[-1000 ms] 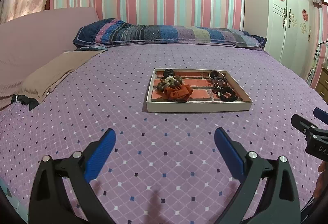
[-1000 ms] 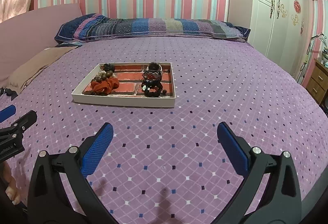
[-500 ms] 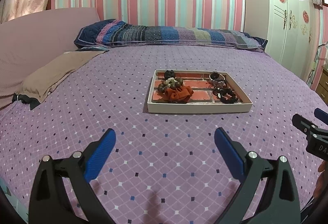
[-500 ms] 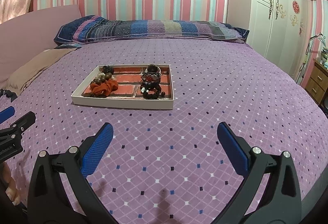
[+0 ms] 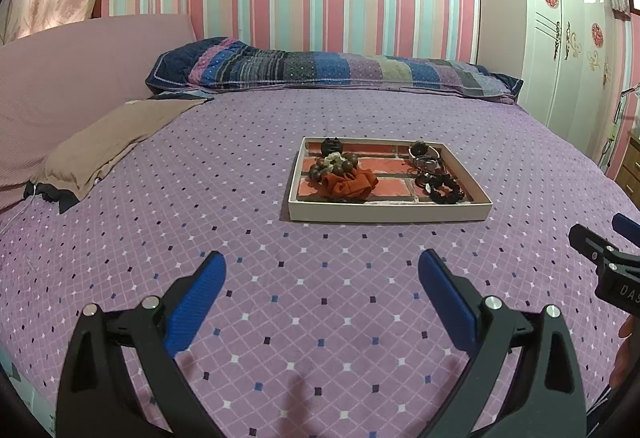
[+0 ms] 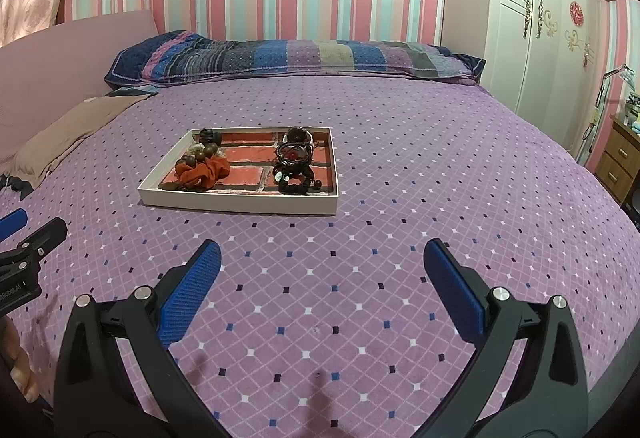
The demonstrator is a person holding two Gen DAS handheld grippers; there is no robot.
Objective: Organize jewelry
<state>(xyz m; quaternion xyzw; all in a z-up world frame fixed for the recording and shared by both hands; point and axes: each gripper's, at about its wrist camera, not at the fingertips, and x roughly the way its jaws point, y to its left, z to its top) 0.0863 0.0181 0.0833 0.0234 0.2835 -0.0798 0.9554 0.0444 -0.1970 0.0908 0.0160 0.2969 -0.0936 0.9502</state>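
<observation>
A shallow white tray (image 5: pixel 388 214) with a brick-pattern floor lies on the purple bedspread; it also shows in the right wrist view (image 6: pixel 240 205). On its left side lie an orange scrunchie (image 5: pixel 350 185), a brown bead bracelet (image 5: pixel 334 165) and a small black piece (image 5: pixel 331 146). On its right side lie watches (image 5: pixel 426 157) and a black bead bracelet (image 5: pixel 444 193). My left gripper (image 5: pixel 322 282) is open and empty, well short of the tray. My right gripper (image 6: pixel 320 270) is open and empty, also short of the tray.
A patchwork pillow (image 5: pixel 328 71) lies along the far edge of the bed. A brown cloth (image 5: pixel 108 145) lies at the left. A white wardrobe (image 6: pixel 536 25) and a wooden drawer unit (image 6: pixel 616 161) stand at the right, beyond the bed's edge.
Both views have tilted slightly, so the tray sits a little lower in the frames. Both grippers stay open and the tray's contents have not moved.
</observation>
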